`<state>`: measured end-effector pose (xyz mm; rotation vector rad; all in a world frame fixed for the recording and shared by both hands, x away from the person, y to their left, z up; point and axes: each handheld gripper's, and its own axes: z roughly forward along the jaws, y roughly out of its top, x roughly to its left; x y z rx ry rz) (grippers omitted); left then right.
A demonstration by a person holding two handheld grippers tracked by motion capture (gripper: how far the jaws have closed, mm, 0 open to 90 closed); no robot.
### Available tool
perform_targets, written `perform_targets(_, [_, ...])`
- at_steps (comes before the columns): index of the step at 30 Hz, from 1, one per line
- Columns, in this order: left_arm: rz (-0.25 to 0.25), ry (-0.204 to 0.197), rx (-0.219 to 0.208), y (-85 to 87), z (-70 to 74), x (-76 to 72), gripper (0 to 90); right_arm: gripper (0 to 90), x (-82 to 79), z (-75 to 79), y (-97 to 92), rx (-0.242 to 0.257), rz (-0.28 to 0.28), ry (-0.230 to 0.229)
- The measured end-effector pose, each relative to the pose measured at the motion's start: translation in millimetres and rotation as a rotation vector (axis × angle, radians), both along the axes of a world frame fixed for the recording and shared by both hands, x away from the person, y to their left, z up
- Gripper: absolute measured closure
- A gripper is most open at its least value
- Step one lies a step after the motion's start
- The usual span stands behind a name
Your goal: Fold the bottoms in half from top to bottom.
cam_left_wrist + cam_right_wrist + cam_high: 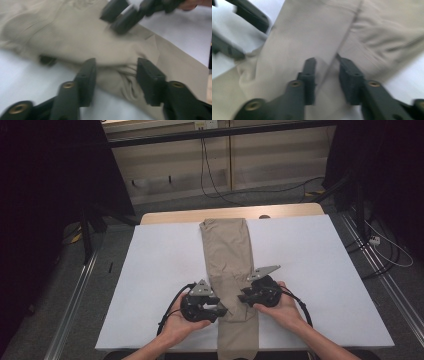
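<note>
The high view looks forward and down over my table (310, 270). My 2 gripper views sit close, sharing the beige trousers (229, 265).

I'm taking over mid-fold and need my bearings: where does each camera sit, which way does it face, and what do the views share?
High view: fixed above the person's side, looking forward and down on the white table; forearms, left gripper and right gripper flank the beige trousers.
Left gripper view: rides the left gripper, looking along its parted jaws at bunched trouser fabric; the right gripper's jaws show beyond.
Right gripper view: rides the right gripper, jaws parted over the fabric.
Shared: trousers and white table.
</note>
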<state>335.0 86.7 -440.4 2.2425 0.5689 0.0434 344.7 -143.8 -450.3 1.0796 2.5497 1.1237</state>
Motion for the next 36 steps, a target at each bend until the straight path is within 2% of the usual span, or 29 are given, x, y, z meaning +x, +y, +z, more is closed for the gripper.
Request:
perform_targets(2, [-0.020, -0.008, 0.024, -6.2, -1.6, -1.3, 48.9, 55.3, -1.6, -2.3, 6.2, -0.008, 0.007, -0.020])
perform_targets(3, [-0.027, -0.015, 0.032, -7.9, -2.7, -3.5, 50.3, 63.0, -3.8, -2.1, 8.0, -0.027, 0.008, -0.036])
perform_targets(4, [-0.044, -0.020, 0.046, -8.5, -3.1, -6.2, 56.0, 76.6, -6.1, -1.4, 8.0, -0.027, 0.018, -0.036])
perform_targets(5, [-0.056, -0.021, 0.035, -8.6, -3.9, -9.5, 63.9, 84.5, -8.2, -1.2, 6.5, -0.016, 0.032, -0.025])
perform_targets(6, [-0.073, -0.016, 0.041, -8.1, -3.4, -12.2, 76.4, 89.5, -11.4, -0.9, 5.0, -0.014, 0.038, -0.021])
perform_targets(7, [-0.077, -0.019, 0.037, -7.4, -3.1, -15.3, 83.6, 90.0, -15.2, 0.1, 2.8, -0.011, 0.040, -0.015])
perform_targets(8, [-0.089, -0.017, 0.041, -6.1, -2.3, -17.6, 86.9, 90.0, -19.6, 1.7, 0.3, -0.005, 0.048, -0.006])
perform_targets(13, [-0.099, -0.008, 0.034, 5.0, -1.9, -27.0, 89.5, 90.0, -49.8, 12.8, -14.1, 0.020, 0.058, 0.008])
perform_targets(15, [-0.112, -0.006, 0.037, 10.4, -0.8, -31.3, 89.6, 90.0, -63.6, 12.4, -18.7, 0.025, 0.059, 0.016])
perform_targets(17, [-0.104, -0.020, 0.040, 14.2, 1.0, -37.5, 89.5, 90.0, -75.0, 10.0, -22.5, 0.021, 0.071, 0.032])
perform_targets(20, [-0.116, 0.000, 0.029, 20.1, 2.8, -45.2, 90.0, 88.4, -86.0, 7.0, -27.2, 0.009, 0.068, 0.054])
perform_targets(22, [-0.128, 0.004, 0.025, 21.9, 3.4, -49.6, 86.0, 77.0, -89.1, 6.5, -29.9, 0.009, 0.059, 0.064])
perform_targets(24, [-0.115, 0.003, 0.013, 20.3, 5.5, -48.6, 78.0, 73.9, -86.5, 9.1, -32.5, 0.021, 0.042, 0.054])
perform_targets(25, [-0.109, -0.005, 0.001, 17.7, 7.4, -45.3, 77.5, 70.1, -82.6, 11.0, -34.0, 0.031, 0.032, 0.042])
perform_targets(26, [-0.100, -0.026, -0.005, 14.3, 9.8, -40.3, 73.6, 65.8, -77.9, 13.1, -35.4, 0.037, 0.010, 0.034])
perform_targets(28, [-0.070, -0.044, -0.009, 3.4, 12.1, -25.7, 58.2, 62.0, -66.1, 15.7, -37.0, 0.020, -0.028, 0.005])
perform_targets(30, [-0.050, -0.045, -0.003, -8.7, 10.1, -8.5, 55.4, 58.5, -53.0, 15.2, -38.9, 0.008, -0.062, -0.012])
perform_targets(32, [-0.014, -0.054, 0.007, -20.8, 3.6, 8.2, 46.2, 57.4, -40.0, 11.3, -39.0, -0.017, -0.065, -0.008])
perform_targets(33, [-0.011, -0.037, 0.012, -25.7, -0.2, 15.8, 45.2, 56.5, -34.7, 8.8, -38.9, -0.027, -0.076, -0.005])
perform_targets(34, [-0.014, -0.039, 0.014, -29.9, -3.5, 21.2, 45.6, 56.6, -30.3, 5.8, -38.2, -0.029, -0.075, 0.004])
perform_targets(36, [-0.038, -0.079, 0.029, -37.1, -8.1, 26.1, 46.1, 56.1, -26.3, 0.4, -36.2, -0.041, -0.070, 0.011])
